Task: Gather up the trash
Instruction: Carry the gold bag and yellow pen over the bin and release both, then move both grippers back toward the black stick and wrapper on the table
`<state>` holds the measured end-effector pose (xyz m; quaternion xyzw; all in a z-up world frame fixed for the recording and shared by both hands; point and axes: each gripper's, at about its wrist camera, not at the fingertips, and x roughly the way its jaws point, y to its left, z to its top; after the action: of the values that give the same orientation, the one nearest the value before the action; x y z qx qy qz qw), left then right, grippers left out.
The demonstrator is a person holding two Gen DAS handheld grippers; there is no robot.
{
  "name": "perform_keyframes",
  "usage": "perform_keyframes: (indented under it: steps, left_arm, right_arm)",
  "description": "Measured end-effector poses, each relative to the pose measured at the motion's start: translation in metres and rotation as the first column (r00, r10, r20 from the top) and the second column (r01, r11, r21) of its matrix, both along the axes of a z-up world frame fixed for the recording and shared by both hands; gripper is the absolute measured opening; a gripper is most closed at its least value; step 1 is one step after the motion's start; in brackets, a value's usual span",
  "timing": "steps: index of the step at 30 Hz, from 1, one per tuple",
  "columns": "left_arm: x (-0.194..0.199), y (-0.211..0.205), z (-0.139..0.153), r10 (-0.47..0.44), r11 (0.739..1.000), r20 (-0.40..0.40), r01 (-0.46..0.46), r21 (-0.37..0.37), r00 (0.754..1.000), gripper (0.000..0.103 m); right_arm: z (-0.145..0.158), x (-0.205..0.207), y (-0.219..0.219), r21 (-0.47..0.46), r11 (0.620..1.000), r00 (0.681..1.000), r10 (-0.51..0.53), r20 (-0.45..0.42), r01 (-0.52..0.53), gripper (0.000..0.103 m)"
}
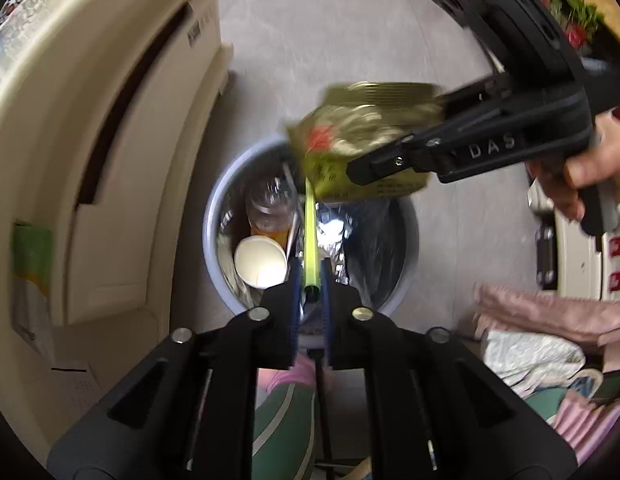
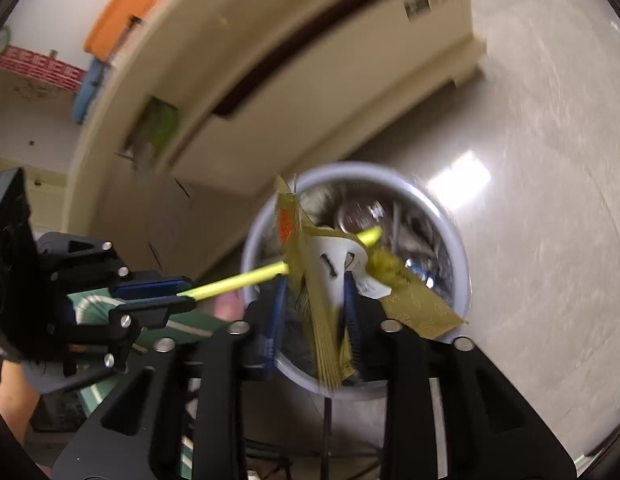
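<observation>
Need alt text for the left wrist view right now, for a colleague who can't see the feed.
The left gripper pinches a yellow-green straw over an open grey trash bin holding a paper cup and a clear bottle. From the right, the right gripper holds a crumpled gold snack wrapper above the bin. A beige cabinet stands at left.

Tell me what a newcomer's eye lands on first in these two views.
First, the crumpled gold wrapper, which the right gripper holds over the open trash bin. Next, the bright yellow-green straw pinched in the left gripper, pointing over the bin. Inside the bin lie a white paper cup and a clear plastic bottle.
</observation>
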<state>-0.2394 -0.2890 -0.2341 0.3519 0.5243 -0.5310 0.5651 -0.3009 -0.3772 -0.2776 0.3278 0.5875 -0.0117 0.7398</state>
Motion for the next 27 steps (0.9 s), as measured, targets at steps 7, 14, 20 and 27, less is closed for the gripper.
perform_keyframes:
  steps: [7, 14, 20, 27]
  left_arm:
    - [0.021, 0.02, 0.027, 0.081, 0.995, 0.076, -0.076, -0.062, 0.994, 0.069]
    - [0.085, 0.057, 0.08, 0.244, 0.962, 0.126, -0.224, -0.155, 0.961, 0.071]
    - [0.147, 0.103, 0.114, 0.404, 0.908, 0.178, -0.37, -0.197, 0.897, 0.073]
    - [0.204, 0.147, 0.143, 0.533, 0.841, 0.239, -0.479, -0.253, 0.811, 0.074]
  right_arm:
    - [0.004, -0.005, -0.011, -0.06, 0.997, 0.999, -0.049, 0.017, 0.05, 0.07]
    - [0.04, 0.018, -0.016, -0.063, 0.998, 0.995, -0.009, 0.098, 0.016, 0.07]
    - [0.096, 0.072, 0.003, -0.097, 0.992, 0.975, 0.097, 0.202, -0.078, 0.071]
    - [0.152, 0.147, 0.031, -0.16, 0.972, 0.939, 0.209, 0.275, -0.169, 0.074]
